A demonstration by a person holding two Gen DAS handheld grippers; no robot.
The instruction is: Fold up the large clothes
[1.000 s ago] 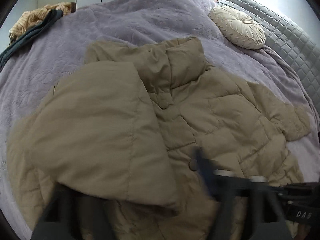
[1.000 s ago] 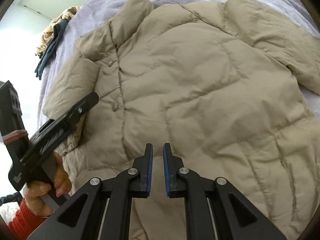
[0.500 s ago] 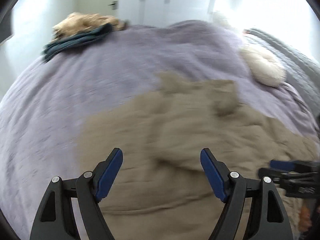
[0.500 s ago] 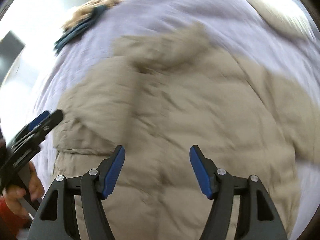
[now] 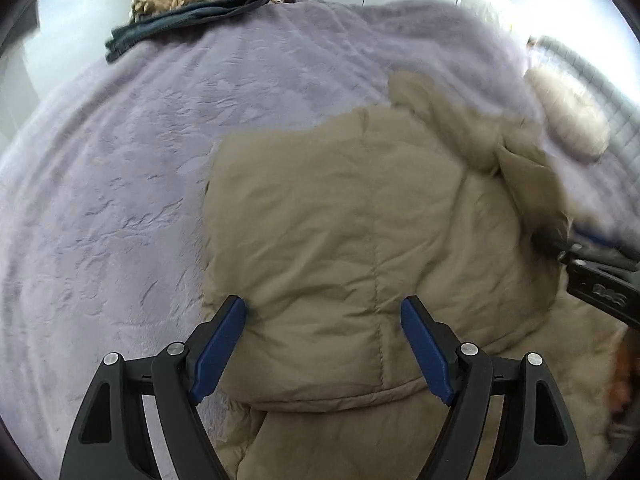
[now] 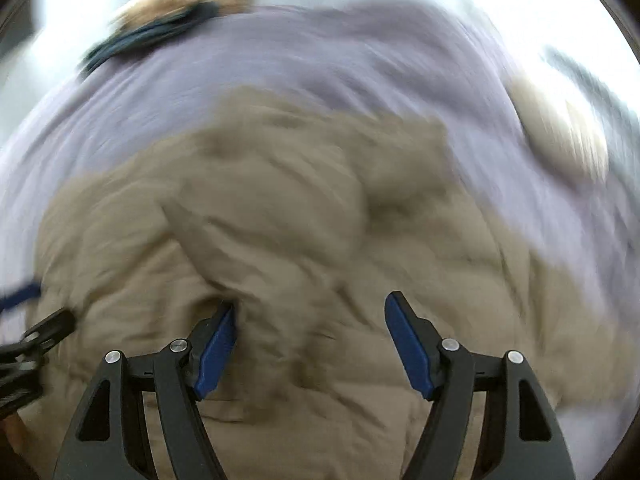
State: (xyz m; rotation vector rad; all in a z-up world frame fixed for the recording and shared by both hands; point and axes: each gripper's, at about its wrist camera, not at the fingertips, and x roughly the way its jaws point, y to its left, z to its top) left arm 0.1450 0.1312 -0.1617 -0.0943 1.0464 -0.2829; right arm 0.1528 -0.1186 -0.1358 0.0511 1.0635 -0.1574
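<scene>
Tan quilted puffer jacket point(image 5: 360, 232) lies on a lilac plush bedspread point(image 5: 120, 184), one side folded over the middle, directly ahead of and below both claws. Left gripper point(image 5: 322, 344) has jaws spread wide, nothing clamped, blue pads hanging over the folded panel. Right gripper point(image 6: 308, 344) has just been opening; jaws wide, no fabric pinched, jacket under them; that view is motion-blurred. Beyond the left claw, far left: heap of tan and dark teal clothes point(image 5: 188, 4). Far right: round cream tufted cushion point(image 5: 568, 120), blurred.
</scene>
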